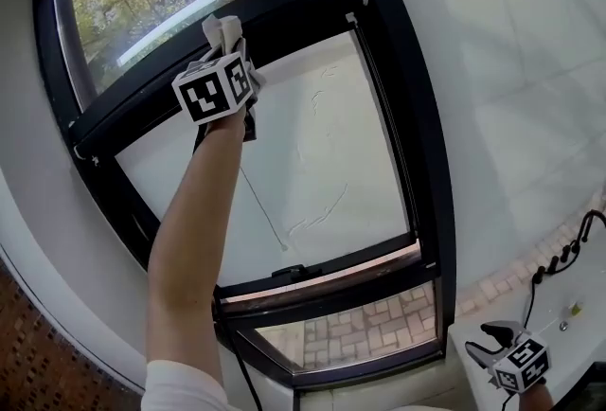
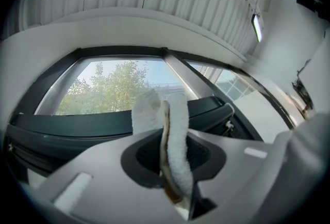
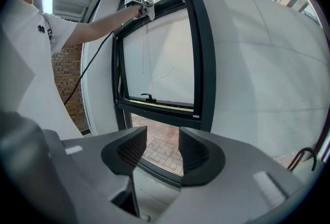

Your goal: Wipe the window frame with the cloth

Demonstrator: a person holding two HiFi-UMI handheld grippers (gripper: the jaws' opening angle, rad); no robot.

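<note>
A white cloth is pinched upright in my left gripper, whose jaws are shut on it. In the head view that left gripper is raised on an outstretched arm and holds the cloth against the black window frame's upper crossbar. The right gripper view shows the same cloth at the frame's top left. My right gripper hangs low at the bottom right, away from the window. Its jaws stand open with nothing between them.
A black window handle sits on the lower sash rail. A thin cord hangs down the pane. A black cable runs along the white ledge at lower right. Red brick wall lies at lower left.
</note>
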